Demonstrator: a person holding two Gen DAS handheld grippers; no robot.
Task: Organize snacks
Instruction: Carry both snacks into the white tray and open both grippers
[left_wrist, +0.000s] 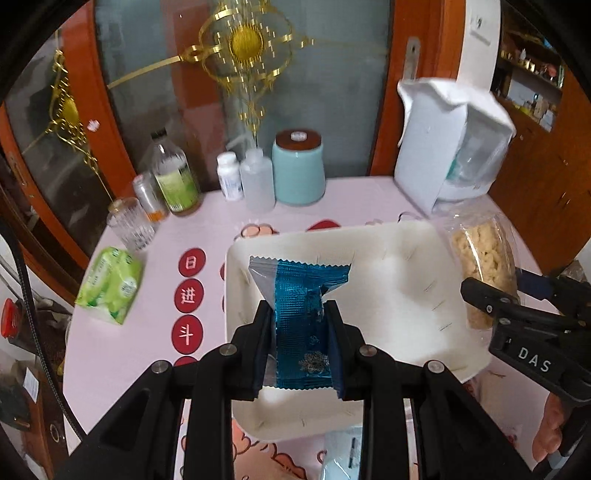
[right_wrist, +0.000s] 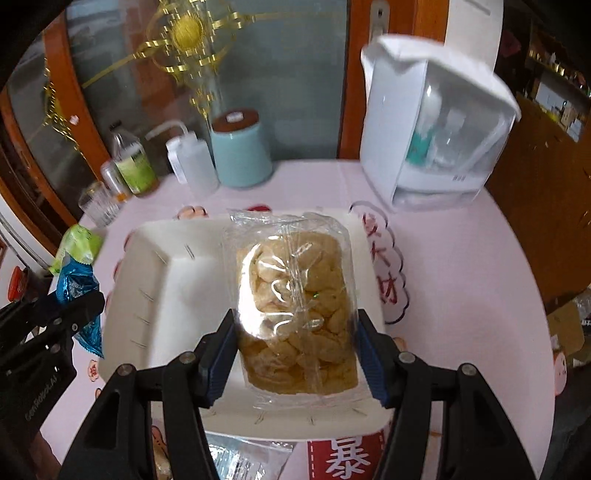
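Observation:
My left gripper (left_wrist: 298, 325) is shut on a blue foil snack packet (left_wrist: 299, 295) and holds it above the left part of a white rectangular tray (left_wrist: 406, 280). My right gripper (right_wrist: 295, 343) is shut on a clear bag of beige puffed snacks (right_wrist: 295, 295), held over the right half of the same tray (right_wrist: 173, 288). The bag also shows in the left wrist view (left_wrist: 484, 266) at the tray's right edge. The blue packet shows in the right wrist view (right_wrist: 79, 295) at the tray's left edge.
At the table's back stand a teal jar (left_wrist: 298, 170), white bottles (left_wrist: 243, 177), a green-labelled bottle (left_wrist: 173, 177), a glass (left_wrist: 129, 225) and a white appliance (left_wrist: 450, 147). A green tissue pack (left_wrist: 110, 284) lies left. Another clear packet (right_wrist: 240, 458) lies in front of the tray.

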